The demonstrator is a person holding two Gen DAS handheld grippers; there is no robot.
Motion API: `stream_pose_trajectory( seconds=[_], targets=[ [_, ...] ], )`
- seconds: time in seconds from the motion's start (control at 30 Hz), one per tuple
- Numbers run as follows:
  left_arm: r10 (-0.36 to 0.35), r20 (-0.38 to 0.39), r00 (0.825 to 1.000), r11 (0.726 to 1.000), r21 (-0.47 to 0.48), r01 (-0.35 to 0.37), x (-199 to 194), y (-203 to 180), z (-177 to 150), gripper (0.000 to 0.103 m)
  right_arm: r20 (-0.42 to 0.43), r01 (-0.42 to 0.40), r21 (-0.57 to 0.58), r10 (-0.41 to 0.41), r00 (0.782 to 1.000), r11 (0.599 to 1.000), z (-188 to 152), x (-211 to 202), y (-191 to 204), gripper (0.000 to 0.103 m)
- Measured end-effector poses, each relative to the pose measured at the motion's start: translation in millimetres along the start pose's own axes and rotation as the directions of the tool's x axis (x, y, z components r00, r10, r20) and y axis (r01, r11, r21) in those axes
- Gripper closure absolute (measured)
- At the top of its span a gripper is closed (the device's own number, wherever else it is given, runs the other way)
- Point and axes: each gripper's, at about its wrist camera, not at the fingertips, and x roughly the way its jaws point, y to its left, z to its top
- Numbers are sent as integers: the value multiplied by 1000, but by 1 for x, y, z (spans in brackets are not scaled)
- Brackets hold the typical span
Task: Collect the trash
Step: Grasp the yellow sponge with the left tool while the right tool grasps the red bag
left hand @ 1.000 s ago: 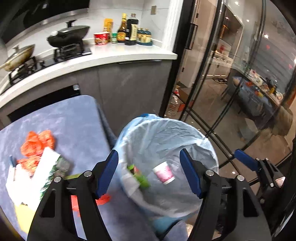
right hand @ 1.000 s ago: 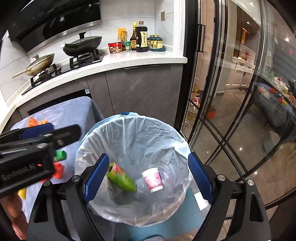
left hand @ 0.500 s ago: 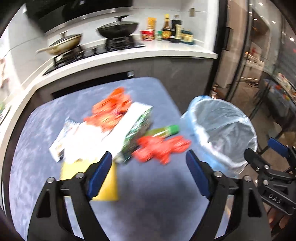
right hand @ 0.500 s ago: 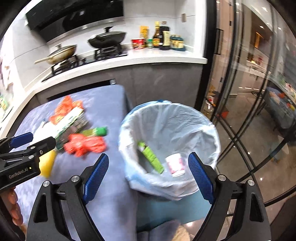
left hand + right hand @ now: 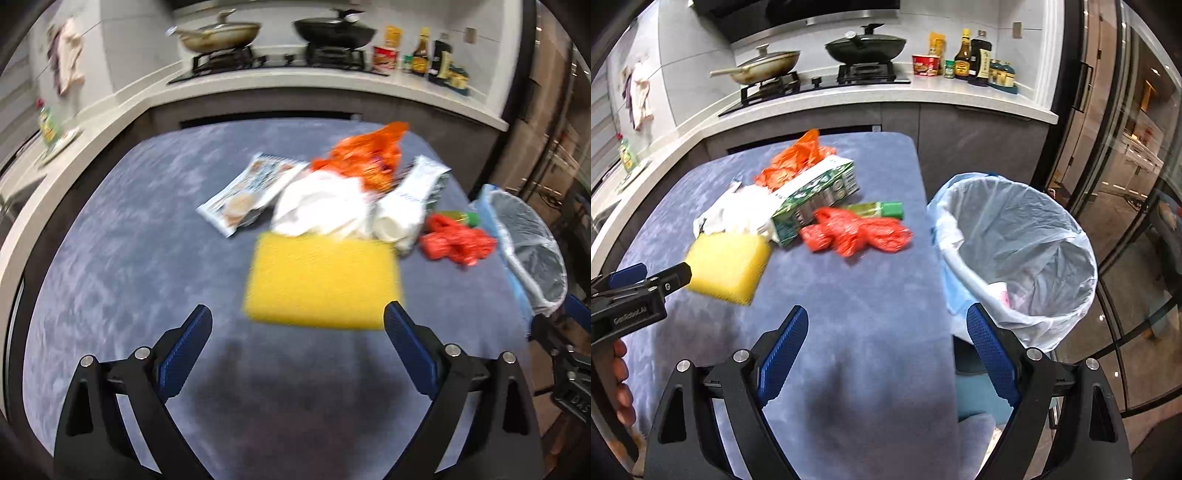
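Both wrist views look steeply down, sharing the blue table (image 5: pixel 110 258) and the bin (image 5: pixel 1015 236).

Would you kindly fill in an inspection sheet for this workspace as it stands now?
Surface: blue-grey cloth over the table, trash piled at its far half.
Job's things: yellow sponge, green-white carton, red bag, green tube, orange bag, white wrapping, snack packet; lined bin beside the table, a cup inside.
Clutter: nothing seen.
Grippers: left tool wide open after just opening, empty; right tool open, empty.
Cables: nothing seen.
Surroundings: stove with two pans, bottles, glass doors.
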Motion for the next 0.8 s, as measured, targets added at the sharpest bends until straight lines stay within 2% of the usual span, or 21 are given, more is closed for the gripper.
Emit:
stream_pose_trajectory(
  seconds=[0.2,0.43,0.53,0.6,0.7,0.77,0.8],
  targets=[
    [6,-31,1000,999,-51,-8,10,24,-4,13,-16,1,-12,-1,1000,1000,-3,5,12,19],
    [-7,-44,999,998,-63,4,28,30,2,16,-28,8,-25,-9,1000,1000,0,10,17,19],
    [-53,-70,996,995,-90,47,42,36,6,29,-30,13,-23,-13,999,1000,3,14,16,19],
    [-82,-72,994,991,-116,73,46,40,8,30,-33,9,-17,-10,999,1000,6,19,15,19],
    [-140,-73,988,983,-126,130,49,40,11,43,-34,4,-14,-4,999,1000,14,29,14,19],
    [-178,-74,981,978,-123,168,49,37,12,60,-31,1,-21,-1,1000,1000,21,37,16,19],
    [-191,-78,979,977,-115,181,49,35,13,62,-28,1,-25,-1,1000,1000,25,40,17,21]
  ],
)
